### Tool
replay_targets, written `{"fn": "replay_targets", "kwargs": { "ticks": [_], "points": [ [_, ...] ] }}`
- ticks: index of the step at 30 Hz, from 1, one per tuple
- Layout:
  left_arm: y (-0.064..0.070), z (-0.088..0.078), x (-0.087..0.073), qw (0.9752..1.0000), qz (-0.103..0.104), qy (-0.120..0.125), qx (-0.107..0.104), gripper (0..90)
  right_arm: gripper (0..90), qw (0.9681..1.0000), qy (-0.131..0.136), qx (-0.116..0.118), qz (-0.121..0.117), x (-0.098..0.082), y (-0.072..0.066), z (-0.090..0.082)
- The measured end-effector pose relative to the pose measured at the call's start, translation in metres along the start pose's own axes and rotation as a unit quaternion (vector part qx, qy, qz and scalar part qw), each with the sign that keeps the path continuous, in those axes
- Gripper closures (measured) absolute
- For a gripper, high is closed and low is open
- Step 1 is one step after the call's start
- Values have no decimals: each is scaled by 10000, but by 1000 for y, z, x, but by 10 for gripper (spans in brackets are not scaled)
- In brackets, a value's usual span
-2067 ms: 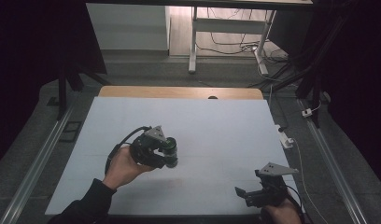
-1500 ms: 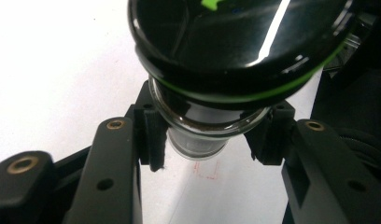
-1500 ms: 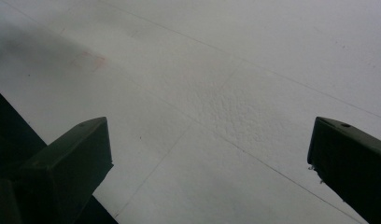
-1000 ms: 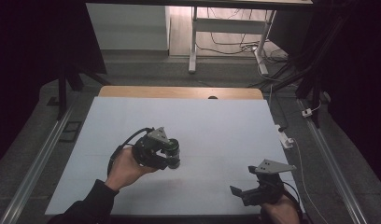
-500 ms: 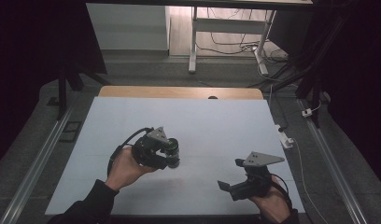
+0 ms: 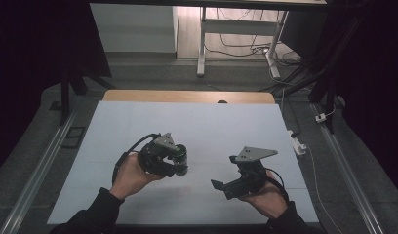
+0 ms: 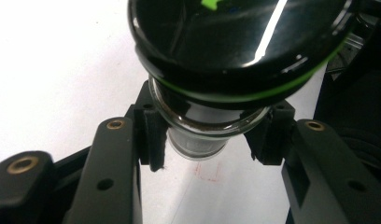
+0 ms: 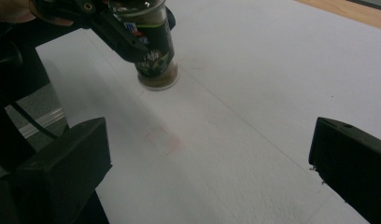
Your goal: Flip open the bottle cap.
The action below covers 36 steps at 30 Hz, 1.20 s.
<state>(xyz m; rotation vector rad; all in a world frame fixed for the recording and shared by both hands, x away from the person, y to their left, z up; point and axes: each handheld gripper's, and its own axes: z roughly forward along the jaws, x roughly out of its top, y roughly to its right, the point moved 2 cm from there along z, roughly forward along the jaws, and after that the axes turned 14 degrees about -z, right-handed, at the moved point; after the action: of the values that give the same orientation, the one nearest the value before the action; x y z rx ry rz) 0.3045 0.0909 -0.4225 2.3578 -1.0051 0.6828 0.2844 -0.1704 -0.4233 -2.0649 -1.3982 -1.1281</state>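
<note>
two grippers work over a white table. at the left, the left gripper has its jaws clamped on a glass spice jar, black pads pressing the clear neck just under the glossy black lid with its green rim. the jar stands upright, its base on the white sheet a little left of the table's middle; the right gripper view shows brown powder inside and a dark label. further right, well apart from the jar, the right gripper hangs above the sheet with its jaws spread wide and nothing between them, aimed toward the jar.
</note>
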Motion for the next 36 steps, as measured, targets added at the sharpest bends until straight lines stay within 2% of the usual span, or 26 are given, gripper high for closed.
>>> {"fn": "replay_targets", "kwargs": {
  "ticks": [9, 16, 21, 24, 25, 28, 29, 31, 32, 33, 34, 35, 36],
  "points": [
    [0, 0, 0, 10000, 11, -13, 6, 538, 0, 9997, -60, 84, -214, 21, 4, 18],
    [0, -1, 0, 10000, 20, -13, 0, 538, 0, 9993, -123, 162, -309, 31, 5, 26],
    [0, 0, 0, 10000, 25, -12, -3, 538, 65, 9987, -180, 219, -415, 39, 3, 31],
    [1, -1, 0, 10000, 22, -2, -3, 538, 175, 9983, -129, 354, -436, 44, 4, 34],
    [0, -1, 0, 10000, 27, -1, -2, 538, 175, 9983, -129, 354, -436, 44, 4, 34],
    [0, -1, 0, 10000, 29, -7, 3, 538, 296, 9979, -67, 462, -449, 49, 4, 35],
    [0, 0, 0, 10000, 29, -11, 4, 538, 387, 9972, -75, 507, -551, 53, 3, 35],
    [0, 0, 0, 10000, 24, -12, -5, 538, 478, 9962, -45, 595, -641, 56, 2, 34],
    [0, 0, 0, 10000, 21, -13, -5, 538, 478, 9962, -45, 595, -641, 56, 2, 34],
    [0, 0, 0, 10000, 21, -18, 0, 538, 543, 9952, -86, 633, -738, 59, 0, 35],
    [0, 0, 0, 10000, 22, -21, 1, 538, 543, 9952, -86, 633, -738, 59, 0, 35],
    [0, 1, 0, 10000, 21, -24, -2, 538, 605, 9942, -111, 678, -828, 62, -1, 35],
    [0, 1, 0, 10000, 24, -30, -1, 538, 605, 9942, -111, 678, -828, 62, -1, 35]
  ]
}}
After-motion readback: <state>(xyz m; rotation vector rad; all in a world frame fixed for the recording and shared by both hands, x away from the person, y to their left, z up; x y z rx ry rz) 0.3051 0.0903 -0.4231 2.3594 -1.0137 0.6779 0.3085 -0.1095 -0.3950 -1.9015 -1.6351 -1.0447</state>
